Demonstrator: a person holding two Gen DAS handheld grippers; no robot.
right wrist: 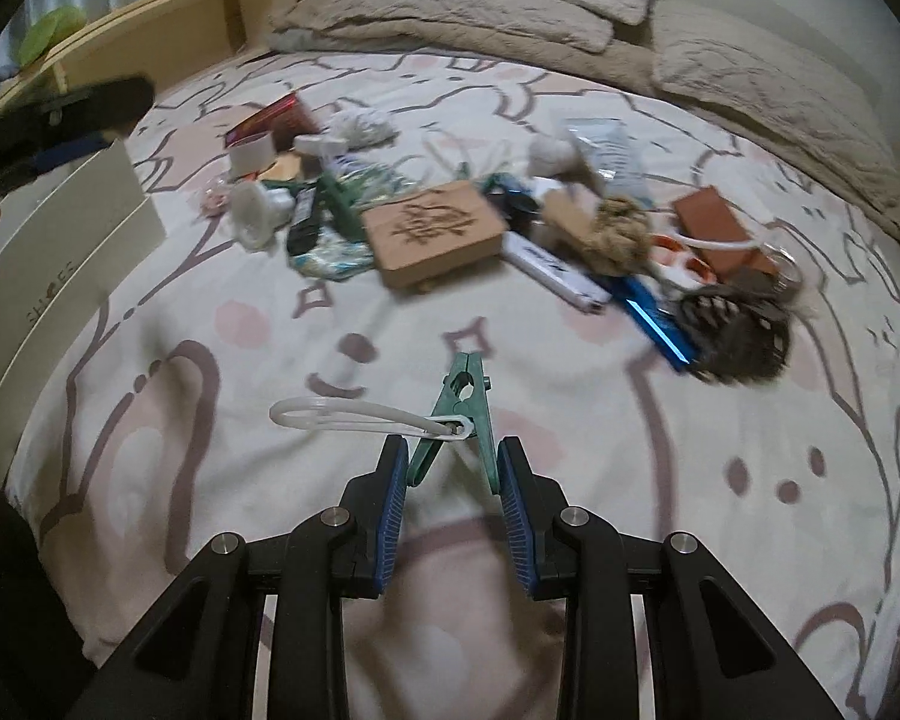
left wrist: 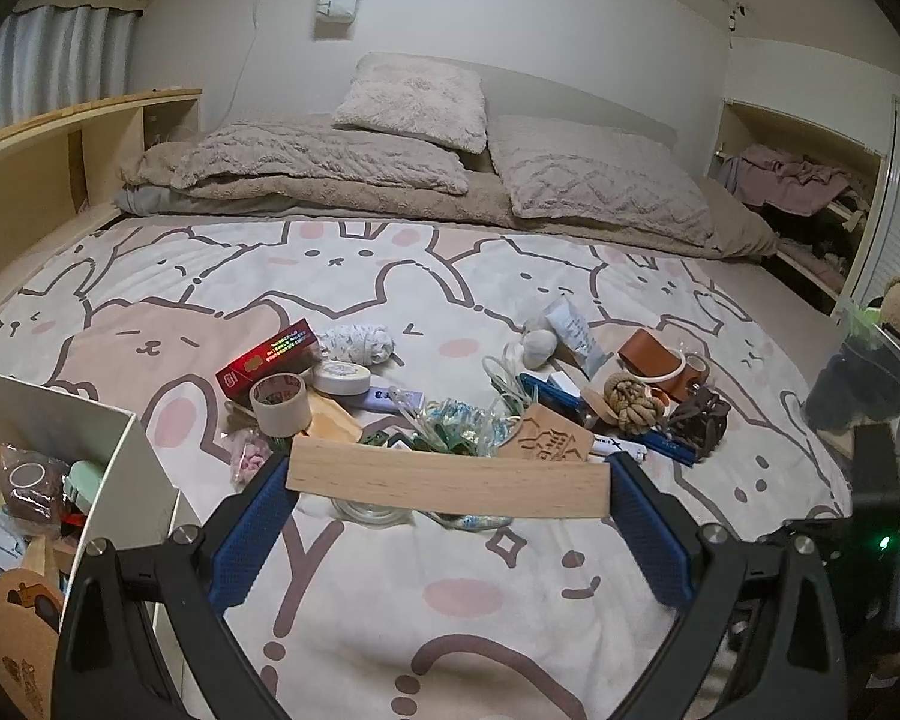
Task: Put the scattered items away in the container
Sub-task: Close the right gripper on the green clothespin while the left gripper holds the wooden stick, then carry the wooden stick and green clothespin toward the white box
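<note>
Dim, flat indoor light; heavy fisheye bending and dark corners; right wrist view motion-blurred.

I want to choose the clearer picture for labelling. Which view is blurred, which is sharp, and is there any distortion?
Right wrist view: the pile is smeared by motion blur, for example the engraved wooden box; the green clothespin held by the right gripper stays crisp. Left wrist view: sharp throughout, the wooden block in the left gripper shows clear edges. Both views: fisheye bending, dark corners.

We are in a home bedroom: a bed (left wrist: 390, 276) under a bunny-print sheet, pillows (left wrist: 414, 99) and blanket at its head, clothes (left wrist: 792, 177) heaped in a wall niche.
</note>
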